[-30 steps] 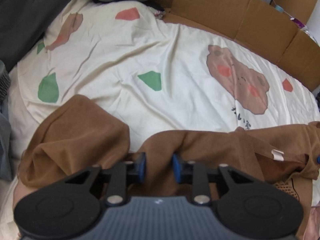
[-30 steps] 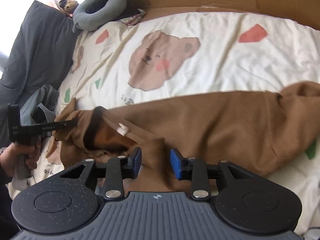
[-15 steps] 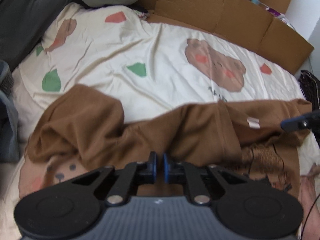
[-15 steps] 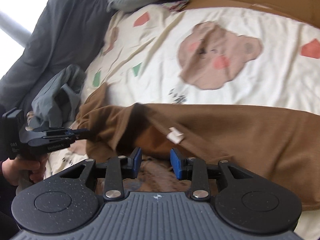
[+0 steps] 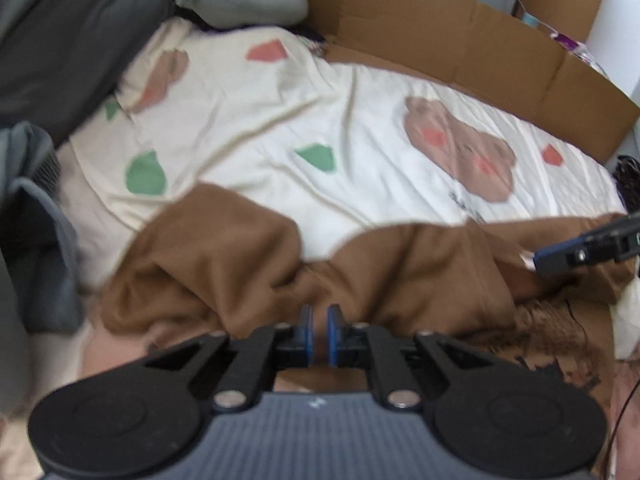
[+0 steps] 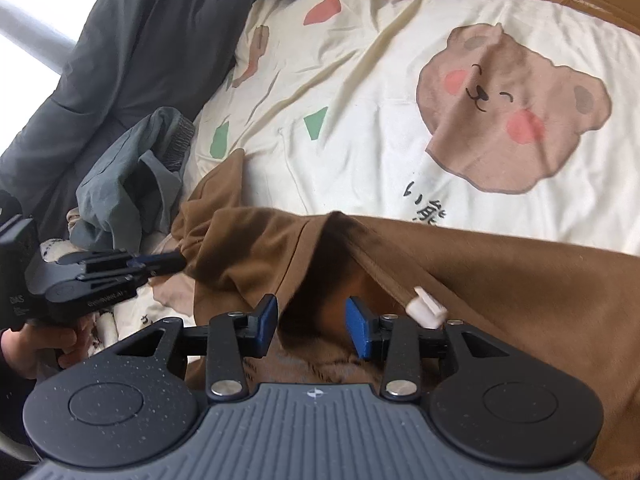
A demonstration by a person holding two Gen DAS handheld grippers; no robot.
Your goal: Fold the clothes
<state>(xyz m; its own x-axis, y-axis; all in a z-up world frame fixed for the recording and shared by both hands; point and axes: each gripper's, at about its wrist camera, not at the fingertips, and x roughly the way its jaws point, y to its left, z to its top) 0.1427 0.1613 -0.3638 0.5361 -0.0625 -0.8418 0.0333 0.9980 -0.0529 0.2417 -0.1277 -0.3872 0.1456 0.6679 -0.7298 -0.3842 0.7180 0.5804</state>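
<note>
A rumpled brown soft-knit garment (image 5: 224, 256) lies in loose folds across the near edge of a bed covered by a cream cotton sheet printed with brown bear faces and red and green patches (image 5: 360, 128). The garment looks like a top: its neck opening gapes toward the right wrist camera, showing a darker inside, and a small white fabric tag (image 6: 427, 307) sticks out at the collar seam; nothing on the tag can be read. A darker printed patch shows on the lower cloth, too blurred to make out. The left gripper (image 5: 320, 334), black with blue pads, is pinched nearly closed on a fold of the brown cloth at the garment's near hem, its jaws having just eased apart slightly. The right gripper (image 6: 311, 326) stands released, its jaws having just widened, with the collar opening lying between the pads but not pressed. Black handwritten characters sit on the sheet below one bear face. A crumpled grey-green garment (image 6: 132, 176) lies to the left, beside a dark grey quilted cushion (image 6: 132, 52). A brown cardboard panel (image 5: 460, 44) lines the far side.
</note>
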